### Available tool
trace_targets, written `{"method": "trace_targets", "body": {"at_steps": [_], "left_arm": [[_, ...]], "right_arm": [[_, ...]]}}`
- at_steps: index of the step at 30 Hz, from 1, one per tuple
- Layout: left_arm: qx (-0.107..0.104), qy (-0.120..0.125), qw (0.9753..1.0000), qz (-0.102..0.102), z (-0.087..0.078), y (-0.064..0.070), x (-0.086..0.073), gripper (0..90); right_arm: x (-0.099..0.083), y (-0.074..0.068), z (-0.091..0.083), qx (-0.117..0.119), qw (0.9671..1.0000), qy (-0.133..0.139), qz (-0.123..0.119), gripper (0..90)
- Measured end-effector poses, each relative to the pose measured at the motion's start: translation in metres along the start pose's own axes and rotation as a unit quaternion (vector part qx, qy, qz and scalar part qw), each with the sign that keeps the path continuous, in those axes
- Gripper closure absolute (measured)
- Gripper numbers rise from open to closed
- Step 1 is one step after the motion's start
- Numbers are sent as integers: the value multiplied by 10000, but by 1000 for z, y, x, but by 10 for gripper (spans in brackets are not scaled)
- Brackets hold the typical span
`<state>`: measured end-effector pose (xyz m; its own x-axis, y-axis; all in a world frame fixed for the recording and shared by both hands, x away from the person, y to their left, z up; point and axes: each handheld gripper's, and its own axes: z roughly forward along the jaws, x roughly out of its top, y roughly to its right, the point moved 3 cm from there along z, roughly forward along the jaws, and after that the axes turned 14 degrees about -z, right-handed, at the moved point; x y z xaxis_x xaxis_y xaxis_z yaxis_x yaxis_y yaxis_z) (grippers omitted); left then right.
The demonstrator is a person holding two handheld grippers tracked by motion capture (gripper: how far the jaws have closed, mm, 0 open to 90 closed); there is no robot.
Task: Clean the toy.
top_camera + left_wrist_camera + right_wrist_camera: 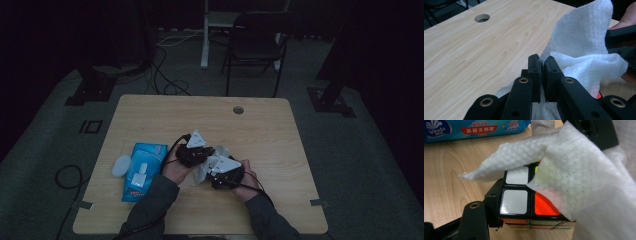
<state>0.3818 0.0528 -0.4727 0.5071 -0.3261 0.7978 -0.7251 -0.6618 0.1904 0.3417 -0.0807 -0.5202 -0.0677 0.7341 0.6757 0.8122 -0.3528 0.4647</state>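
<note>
A white wet wipe (584, 50) hangs between my two grippers above the middle of the table (150, 115). My left gripper (541, 65) is shut on one edge of the wipe. My right gripper (534, 205) is shut on a small puzzle cube (515, 200) with white and orange tiles. The wipe (579, 170) drapes over the cube's top and right side and hides the right jaw. In the high view the left gripper (207, 151) and right gripper (210, 170) sit close together, with the wipe (220, 151) bunched between them.
A blue pack of wet wipes (142, 170) lies at the table's left, with a white oval lid (121, 165) beside it. A cable hole (238, 110) sits near the far edge. A chair (255, 45) stands beyond the table.
</note>
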Motion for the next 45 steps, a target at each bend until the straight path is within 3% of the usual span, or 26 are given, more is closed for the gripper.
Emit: {"method": "trace_targets", "body": {"at_steps": [9, 11, 17, 32, 39, 45], "left_arm": [[-224, -238, 9994, 73, 3, -2, 10, 861], [-227, -286, 9993, 97, 5, -1, 13, 861], [-244, -425, 9987, 105, 12, -3, 16, 861], [-406, -968, 9945, 53, 32, -14, 16, 861], [-462, -1068, 9932, 83, 37, -12, 19, 861], [-458, -1042, 9934, 104, 36, -11, 20, 858]], "right_arm": [[-1, -2, -4, -407, 9978, -165, -495, 338], [-2, -3, -4, -562, 9958, -228, -689, 338], [1, -11, -6, -1031, 9857, -401, -1273, 338], [6, -21, -5, -1338, 9749, -398, -1735, 338], [6, -22, -6, -1411, 9725, -392, -1810, 338], [7, -23, -7, -1475, 9697, -413, -1900, 339]]}}
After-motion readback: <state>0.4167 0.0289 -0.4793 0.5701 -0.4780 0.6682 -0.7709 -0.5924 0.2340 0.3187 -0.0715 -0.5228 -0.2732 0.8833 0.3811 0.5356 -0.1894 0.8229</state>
